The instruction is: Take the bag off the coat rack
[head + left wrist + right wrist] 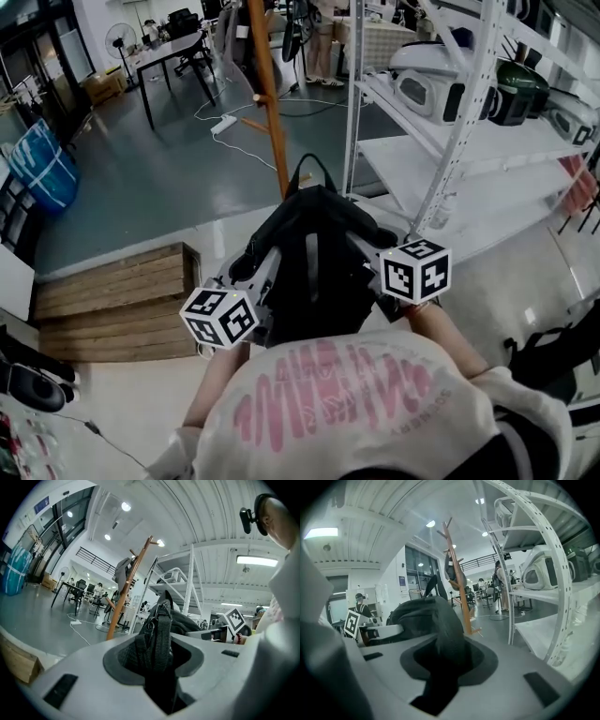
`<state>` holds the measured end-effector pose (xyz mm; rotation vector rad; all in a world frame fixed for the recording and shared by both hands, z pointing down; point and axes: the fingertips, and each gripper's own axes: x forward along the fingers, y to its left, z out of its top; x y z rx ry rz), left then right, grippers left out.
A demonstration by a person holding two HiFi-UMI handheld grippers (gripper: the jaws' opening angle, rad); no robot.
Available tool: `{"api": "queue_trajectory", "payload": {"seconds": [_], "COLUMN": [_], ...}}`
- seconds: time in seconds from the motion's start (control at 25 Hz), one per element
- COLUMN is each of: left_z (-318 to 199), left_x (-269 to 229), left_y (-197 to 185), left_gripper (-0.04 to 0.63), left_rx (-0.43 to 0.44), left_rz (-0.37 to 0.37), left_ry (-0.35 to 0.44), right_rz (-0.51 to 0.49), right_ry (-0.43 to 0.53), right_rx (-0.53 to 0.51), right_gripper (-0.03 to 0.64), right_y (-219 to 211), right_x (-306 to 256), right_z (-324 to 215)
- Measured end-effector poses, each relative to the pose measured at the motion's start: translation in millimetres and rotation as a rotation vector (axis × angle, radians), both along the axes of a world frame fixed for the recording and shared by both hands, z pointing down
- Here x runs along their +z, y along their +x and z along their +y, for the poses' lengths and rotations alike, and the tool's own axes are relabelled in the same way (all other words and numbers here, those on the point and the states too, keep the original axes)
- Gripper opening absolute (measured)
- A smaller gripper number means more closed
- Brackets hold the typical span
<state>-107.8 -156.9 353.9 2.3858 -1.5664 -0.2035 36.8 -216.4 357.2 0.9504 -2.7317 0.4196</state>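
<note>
A black bag hangs between my two grippers, close to my chest and clear of the wooden coat rack, which stands behind it. My left gripper is shut on the bag's webbing strap, which runs up out of its jaws. My right gripper is shut on a fold of the bag's black fabric. The left gripper view shows the coat rack off to the left with a garment still on it. In the right gripper view the coat rack rises behind the bag.
White metal shelving with kitchen appliances stands close on the right. A wooden platform lies low at the left. Farther back are a desk with chairs, a power strip on the floor, and a blue bundle.
</note>
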Motion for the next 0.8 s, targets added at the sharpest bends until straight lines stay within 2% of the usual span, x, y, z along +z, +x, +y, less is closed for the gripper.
{"api": "queue_trajectory", "payload": {"seconds": [0.2, 0.4, 0.8], "left_z": [25.7, 44.1, 69.0], "left_x": [12.3, 26.2, 45.3], "left_y": [19.0, 36.6, 49.2], "left_gripper": [0.117, 0.117, 0.117], "left_rx": [-0.032, -0.045, -0.064], "left_rz": [-0.014, 0.002, -0.008], "left_ry": [-0.009, -0.039, -0.077], "right_rz": [-0.001, 0.013, 0.008], "right_ry": [-0.026, -0.044, -0.064], "right_rx": [-0.025, -0.046, -0.064], "right_gripper": [0.097, 0.097, 0.097], "right_y": [16.3, 32.3, 41.4], "right_x": [16.9, 29.7, 49.4], "right_z": [20.6, 35.4, 55.2]}}
